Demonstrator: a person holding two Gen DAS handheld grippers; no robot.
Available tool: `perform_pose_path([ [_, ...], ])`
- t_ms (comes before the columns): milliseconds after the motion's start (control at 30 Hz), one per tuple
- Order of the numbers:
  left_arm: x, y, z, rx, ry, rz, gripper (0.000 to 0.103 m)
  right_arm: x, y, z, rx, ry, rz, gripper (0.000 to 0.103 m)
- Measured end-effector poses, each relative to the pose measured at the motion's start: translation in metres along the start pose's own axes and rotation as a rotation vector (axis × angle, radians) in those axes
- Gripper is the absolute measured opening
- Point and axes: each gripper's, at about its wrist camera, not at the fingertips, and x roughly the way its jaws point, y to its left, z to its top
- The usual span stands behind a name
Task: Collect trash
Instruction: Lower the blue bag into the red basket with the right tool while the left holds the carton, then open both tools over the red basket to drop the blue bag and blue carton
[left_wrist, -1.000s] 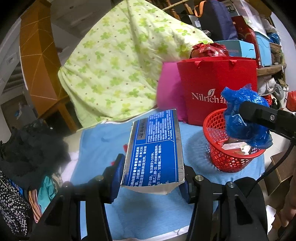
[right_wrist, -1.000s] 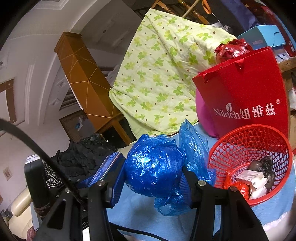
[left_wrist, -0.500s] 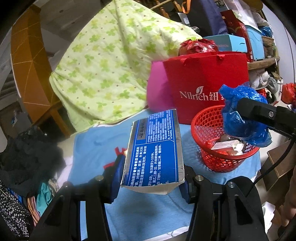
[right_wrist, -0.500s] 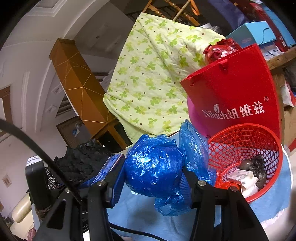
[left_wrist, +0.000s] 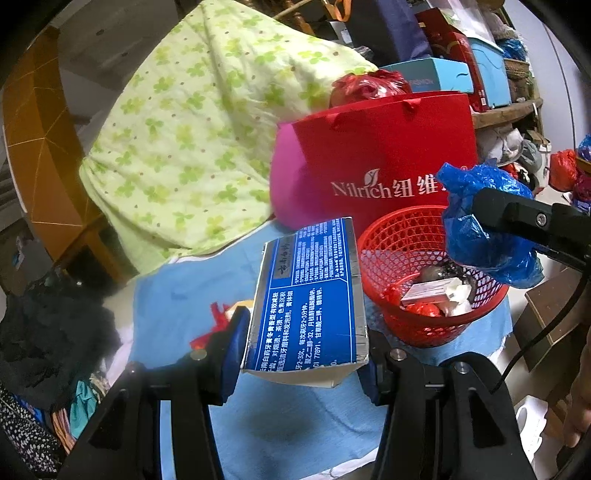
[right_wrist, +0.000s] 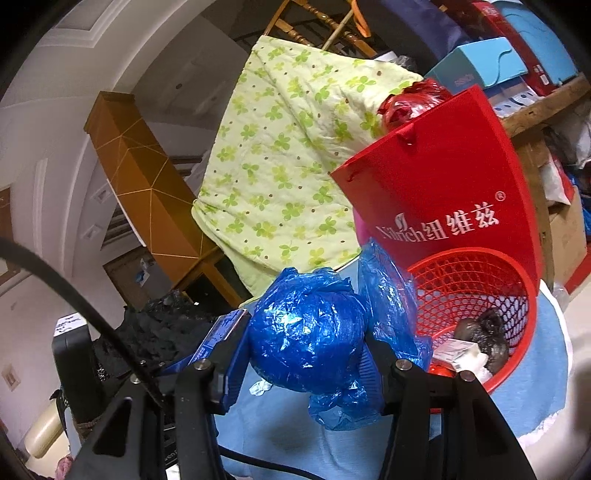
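Left wrist view: the left claw (left_wrist: 306, 343) pinches a blue printed carton (left_wrist: 310, 299) by its two side faces, upright, with its open torn end nearest the camera. The red mesh basket (left_wrist: 428, 314) sits just right of it on the blue cloth (left_wrist: 184, 295) covering the tabletop, already holding a small box and some wrappers. To drop the carton cleanly, I would carry it right until it hangs over the basket's mouth, not the near rim, and only then spread the pads. The other claw's black finger with a crumpled blue plastic bag (left_wrist: 480, 229) hangs above the basket's right side, so the two loads should go in one after the other to avoid a knock. A red scrap (left_wrist: 216, 321) lies on the cloth behind the left pad, mostly hidden; what it is I cannot tell. The basket's near wall hides its bottom.

Right wrist view: the right claw (right_wrist: 308, 354) is pressed onto the balled blue plastic bag (right_wrist: 306, 332), a loose tail of it hanging beside the right pad. The basket (right_wrist: 480, 314) is just to the right and lower. Light film clings, so open wide above the middle and let the tail clear the rim. The red paper bag (right_wrist: 443, 184) stands behind, touching or nearly touching the basket; which one is not clear. The bag blocks the cloth directly ahead.
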Motion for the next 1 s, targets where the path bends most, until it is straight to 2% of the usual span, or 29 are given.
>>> perform_pose_path([
  [633, 0.041, -0.05, 0.031, 0.023, 0.03, -0.21, 0.054, -0.018, -0.075, 0.016, 0.132, -0.041, -0.114, 0.057],
  [833, 0.062, -0.066, 0.038, 0.007, 0.07, -0.297, 0.055, -0.018, -0.097, 0.015, 0.173, -0.037, -0.132, 0.057],
  [1000, 0.083, -0.074, 0.039, -0.007, 0.102, -0.338, 0.055, -0.012, -0.119, 0.015, 0.238, -0.028, -0.137, 0.057],
])
